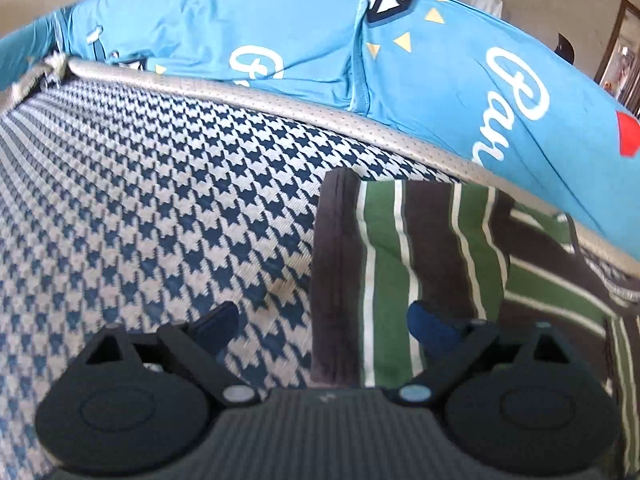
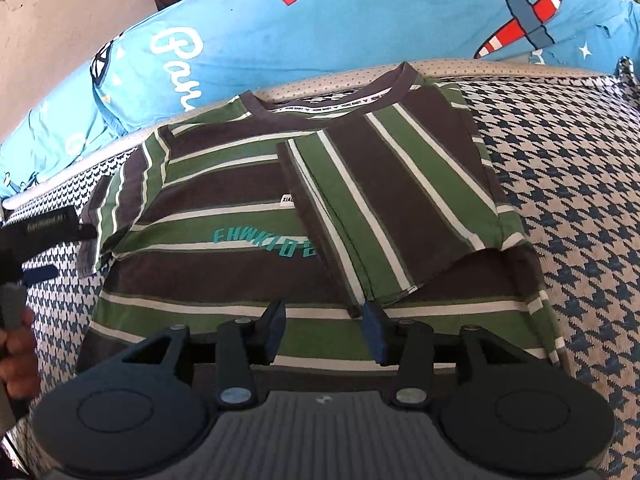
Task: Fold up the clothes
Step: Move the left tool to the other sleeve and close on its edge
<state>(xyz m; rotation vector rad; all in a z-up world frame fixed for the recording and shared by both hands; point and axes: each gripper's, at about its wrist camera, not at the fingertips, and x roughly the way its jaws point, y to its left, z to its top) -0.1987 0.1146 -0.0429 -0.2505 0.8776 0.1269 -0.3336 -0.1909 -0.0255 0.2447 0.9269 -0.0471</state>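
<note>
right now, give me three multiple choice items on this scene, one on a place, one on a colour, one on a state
1. Where does the green, brown and white striped t-shirt lie?
A. on the blue-and-white houndstooth woven mat
B. on a wooden chair
C. inside a basket

2. What colour is the bedding with white script behind the mat?
A. yellow
B. light blue
C. grey

3. How is the right gripper?
A. shut on the shirt
B. out of view
C. open, above the shirt's lower part

Key: 1 A, the mat shows around the shirt; 2 B, blue cloth fills the background; 3 C, a clear gap separates the fingers and nothing is between them.
</note>
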